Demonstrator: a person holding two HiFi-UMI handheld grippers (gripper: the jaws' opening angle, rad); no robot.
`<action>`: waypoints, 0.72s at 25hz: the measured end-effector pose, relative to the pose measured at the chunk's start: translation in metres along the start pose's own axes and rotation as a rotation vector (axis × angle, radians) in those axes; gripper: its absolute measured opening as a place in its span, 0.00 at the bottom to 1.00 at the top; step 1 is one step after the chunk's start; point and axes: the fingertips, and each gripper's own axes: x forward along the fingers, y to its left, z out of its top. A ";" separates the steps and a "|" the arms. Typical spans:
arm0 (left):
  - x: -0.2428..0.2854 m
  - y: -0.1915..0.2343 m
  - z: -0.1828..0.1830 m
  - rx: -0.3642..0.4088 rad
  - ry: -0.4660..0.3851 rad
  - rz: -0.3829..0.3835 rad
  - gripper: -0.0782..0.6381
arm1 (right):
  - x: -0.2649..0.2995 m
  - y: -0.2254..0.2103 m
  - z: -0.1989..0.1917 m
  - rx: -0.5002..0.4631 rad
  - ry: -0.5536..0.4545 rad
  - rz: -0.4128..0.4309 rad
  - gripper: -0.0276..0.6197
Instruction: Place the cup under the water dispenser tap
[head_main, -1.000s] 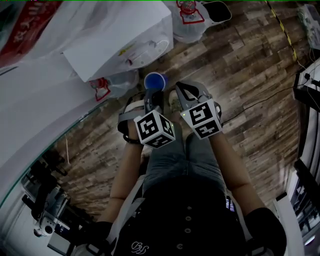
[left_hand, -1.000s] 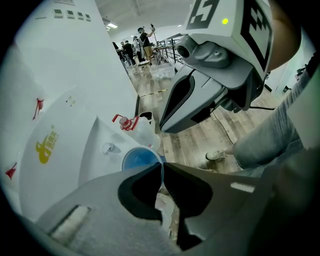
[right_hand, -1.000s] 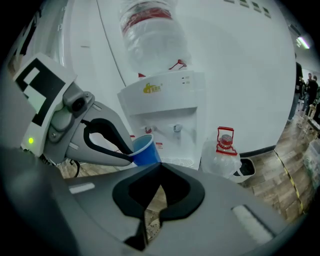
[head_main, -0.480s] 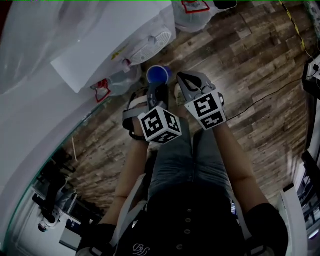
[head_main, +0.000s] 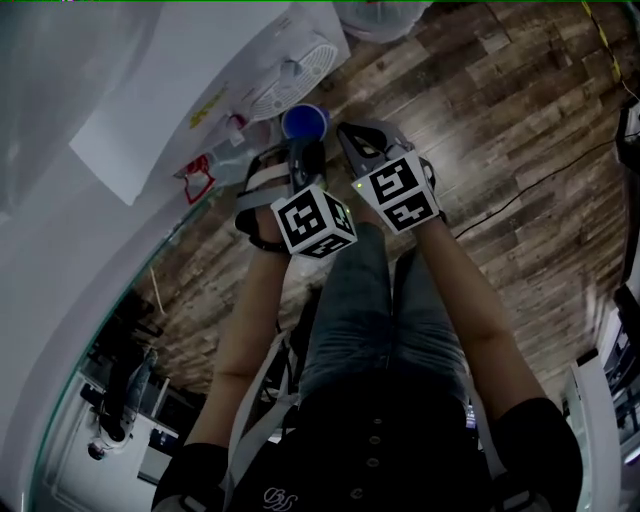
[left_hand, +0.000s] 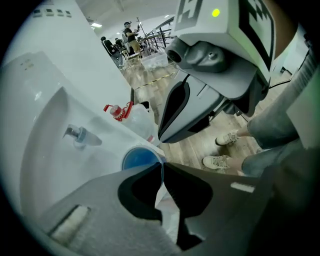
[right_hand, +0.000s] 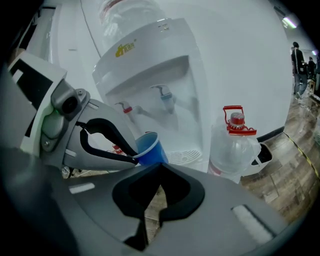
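Above a wood-plank floor (head_main: 520, 150), a person's forearms (head_main: 250, 320) reach down side by side. The left gripper (head_main: 303, 152), pointing steeply down, is clamped on the rim of the blue cup (head_main: 305, 122). The right gripper (head_main: 355, 140), just beside it, slants less steeply, its jaws together on nothing. The cup hangs at the front edge of the drip tray (head_main: 292, 84) of the white water dispenser (head_main: 190, 90). A red-capped water bottle (right_hand: 235, 145) stands beside the dispenser.
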 end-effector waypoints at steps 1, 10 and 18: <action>0.005 0.001 -0.001 0.002 0.004 -0.002 0.13 | 0.004 -0.003 -0.001 0.005 0.003 -0.001 0.04; 0.044 0.021 -0.008 0.058 0.030 0.023 0.13 | 0.022 -0.027 -0.009 0.002 0.017 -0.015 0.04; 0.068 0.036 -0.004 0.024 0.056 0.056 0.13 | 0.034 -0.042 -0.002 0.001 0.018 -0.007 0.04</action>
